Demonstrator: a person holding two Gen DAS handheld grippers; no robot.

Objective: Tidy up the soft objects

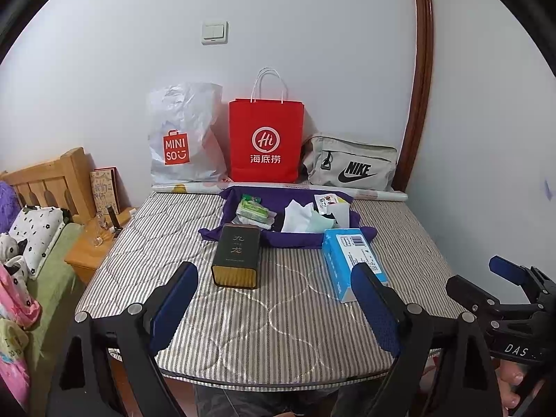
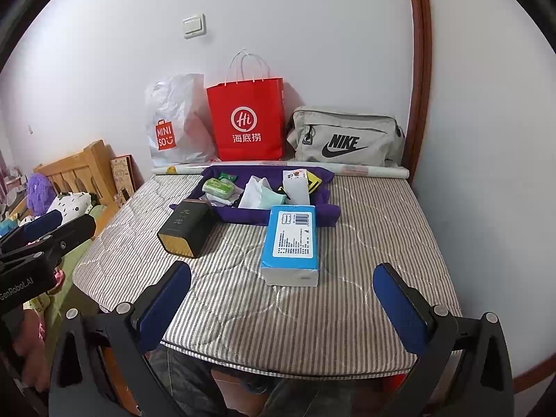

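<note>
Nearest the viewer, the left gripper [image 1: 274, 299] and right gripper [image 2: 281, 299] hang over the front edge of a striped quilted mattress pad [image 1: 278, 330]; both pairs of blue-padded jaws stand wide apart with nothing between them. Just beyond, a dark rectangular tea tin [image 1: 238, 260] lies on its side at left of centre, its gold-rimmed end facing forward. Beside it to the right, apart from it, lies a blue pack of tissues [image 2: 292, 239], barcode uppermost. Behind both, a purple cloth [image 1: 243, 198] is spread on the pad and carries the soft items: a green tissue packet [image 1: 253, 210], loose white tissues [image 1: 297, 217], a pale green piece [image 1: 321, 224] and small printed sachets [image 1: 326, 199]. The tin's far end and the pack's far end touch or overlap the cloth's near edge. A rolled sheet [image 1: 378, 194] lies along the back edge. Against the wall stand a white Miniso plastic bag [image 1: 184, 135], a red paper carrier bag [image 1: 266, 142] and a grey Nike pouch [image 1: 351, 166]. At far left, a wooden headboard [image 1: 52, 177].
</note>
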